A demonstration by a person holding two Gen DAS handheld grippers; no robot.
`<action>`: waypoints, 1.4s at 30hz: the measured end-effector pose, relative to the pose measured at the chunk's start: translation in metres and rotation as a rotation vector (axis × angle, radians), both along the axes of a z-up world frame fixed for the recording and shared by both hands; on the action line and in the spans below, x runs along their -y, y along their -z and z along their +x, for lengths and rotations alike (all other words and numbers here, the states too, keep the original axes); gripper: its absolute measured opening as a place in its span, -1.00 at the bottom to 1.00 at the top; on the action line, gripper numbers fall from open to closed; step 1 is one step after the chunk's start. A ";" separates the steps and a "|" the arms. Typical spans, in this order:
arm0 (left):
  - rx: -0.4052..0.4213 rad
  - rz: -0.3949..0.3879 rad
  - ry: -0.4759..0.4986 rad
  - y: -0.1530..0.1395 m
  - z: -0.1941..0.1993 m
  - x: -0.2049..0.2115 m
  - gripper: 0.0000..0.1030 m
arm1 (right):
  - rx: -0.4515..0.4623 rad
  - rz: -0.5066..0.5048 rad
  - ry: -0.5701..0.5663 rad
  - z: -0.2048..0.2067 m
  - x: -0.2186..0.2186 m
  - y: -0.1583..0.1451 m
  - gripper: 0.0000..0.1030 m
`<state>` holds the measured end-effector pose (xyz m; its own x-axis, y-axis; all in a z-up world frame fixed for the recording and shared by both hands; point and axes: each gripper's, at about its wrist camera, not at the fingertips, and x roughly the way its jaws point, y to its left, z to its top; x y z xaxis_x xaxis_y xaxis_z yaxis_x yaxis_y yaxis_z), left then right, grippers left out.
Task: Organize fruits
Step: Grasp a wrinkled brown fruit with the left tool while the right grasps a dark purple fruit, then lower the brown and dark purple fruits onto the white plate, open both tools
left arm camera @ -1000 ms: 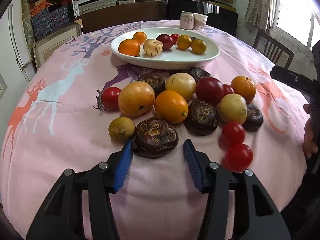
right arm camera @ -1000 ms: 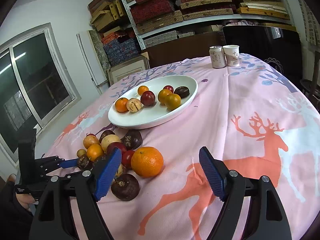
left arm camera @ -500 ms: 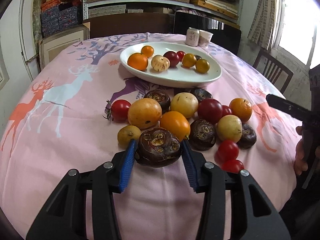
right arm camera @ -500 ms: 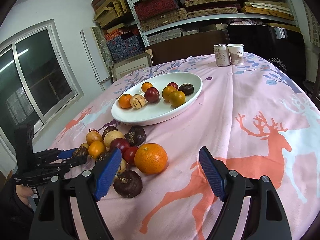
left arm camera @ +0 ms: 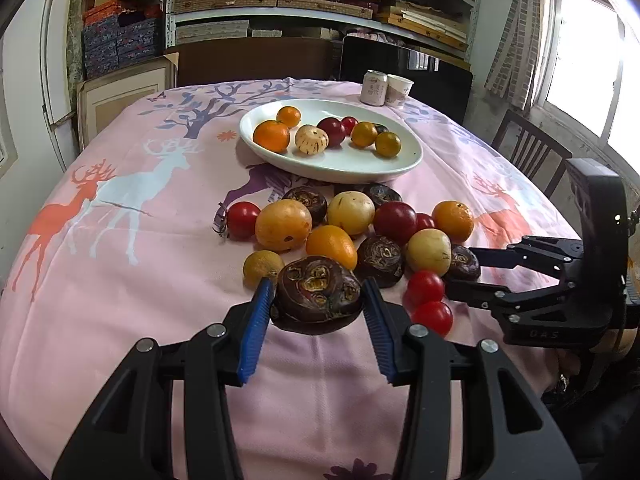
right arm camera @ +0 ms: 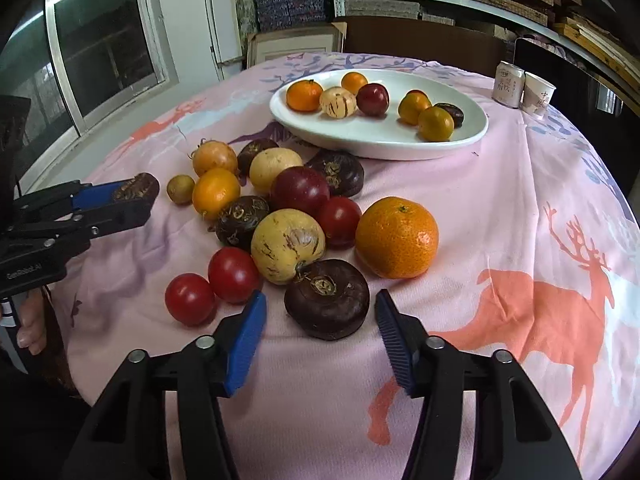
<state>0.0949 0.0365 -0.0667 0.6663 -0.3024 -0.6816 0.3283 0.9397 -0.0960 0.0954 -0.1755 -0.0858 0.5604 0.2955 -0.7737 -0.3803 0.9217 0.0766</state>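
Note:
My left gripper is shut on a dark brown water chestnut and holds it just above the cloth; it also shows in the right wrist view. My right gripper is open, its blue pads on either side of another dark water chestnut that lies on the cloth. A pile of loose fruit lies beyond: a large orange, a yellow melon-like fruit, red tomatoes. A white oval plate at the back holds several fruits.
A can and a paper cup stand behind the plate. The pink deer-print cloth covers the round table. A wooden chair stands at the right. Shelves line the back wall.
My left gripper closed on the water chestnut and lifted it slightly. My right gripper moved forward and down to the pile, its pads now beside a water chestnut.

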 end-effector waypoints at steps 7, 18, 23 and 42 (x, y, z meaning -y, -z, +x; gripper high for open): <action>0.011 -0.016 -0.008 -0.004 -0.001 -0.005 -0.13 | 0.044 0.136 0.032 -0.007 0.024 -0.016 -0.19; 0.057 -0.042 0.020 -0.045 0.043 0.000 -0.13 | 0.164 0.236 0.122 0.020 0.079 -0.077 -0.19; 0.048 -0.069 0.025 -0.065 0.115 0.017 -0.13 | 0.200 0.250 0.154 0.086 0.086 -0.098 -0.19; -0.079 -0.076 -0.051 -0.027 0.262 0.051 -0.05 | 0.092 0.212 0.187 0.237 0.046 -0.055 0.45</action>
